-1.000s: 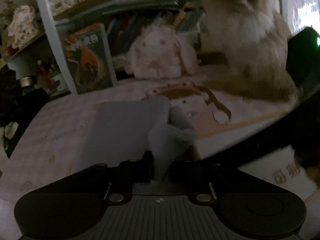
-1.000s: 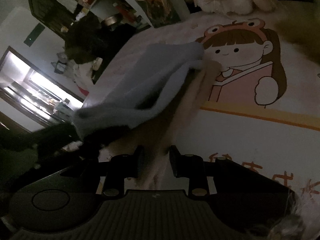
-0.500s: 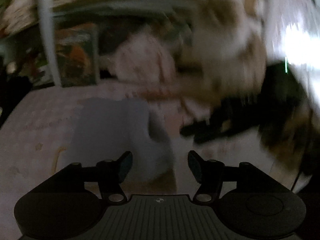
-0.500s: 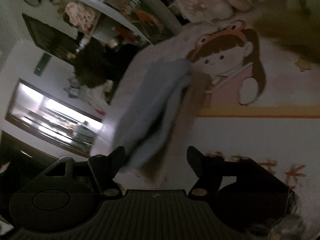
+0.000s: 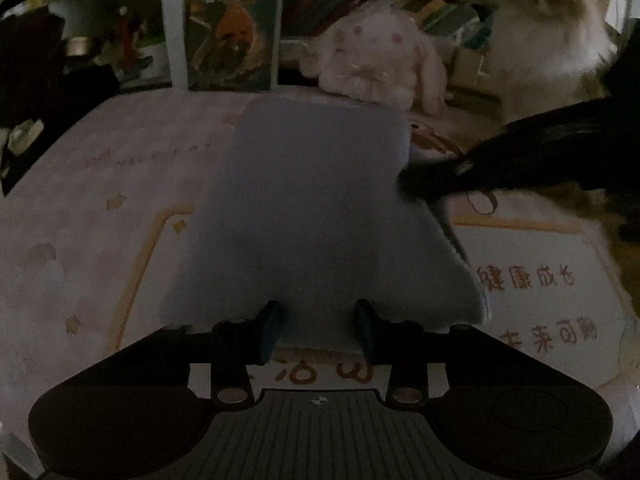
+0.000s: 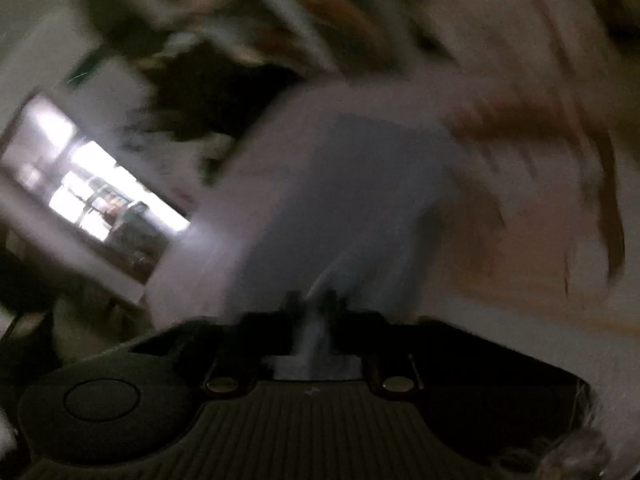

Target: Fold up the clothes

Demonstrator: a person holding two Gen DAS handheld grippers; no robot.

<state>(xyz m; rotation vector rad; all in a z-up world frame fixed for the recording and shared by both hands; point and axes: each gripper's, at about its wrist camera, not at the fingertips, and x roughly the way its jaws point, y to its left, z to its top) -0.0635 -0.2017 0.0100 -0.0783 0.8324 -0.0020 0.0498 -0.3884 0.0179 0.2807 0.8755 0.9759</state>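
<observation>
A folded grey-blue garment (image 5: 316, 208) lies flat on the pink cartoon-printed mat (image 5: 100, 216). My left gripper (image 5: 318, 328) is open and empty, its fingers just over the garment's near edge. My right gripper (image 5: 412, 180) reaches in from the right and touches the garment's right edge. In the blurred right wrist view the right gripper (image 6: 310, 304) is shut on a fold of the garment (image 6: 360, 184).
A pink plush rabbit (image 5: 376, 60) and a fluffy cat (image 5: 552, 32) sit at the mat's far edge. A book (image 5: 234, 28) stands upright behind a white post (image 5: 174, 20). Shelves with books run along the back.
My left gripper let go of the garment and opened, and the garment now lies flat. My right gripper opened, then shut again on the garment's right edge while moving fast.
</observation>
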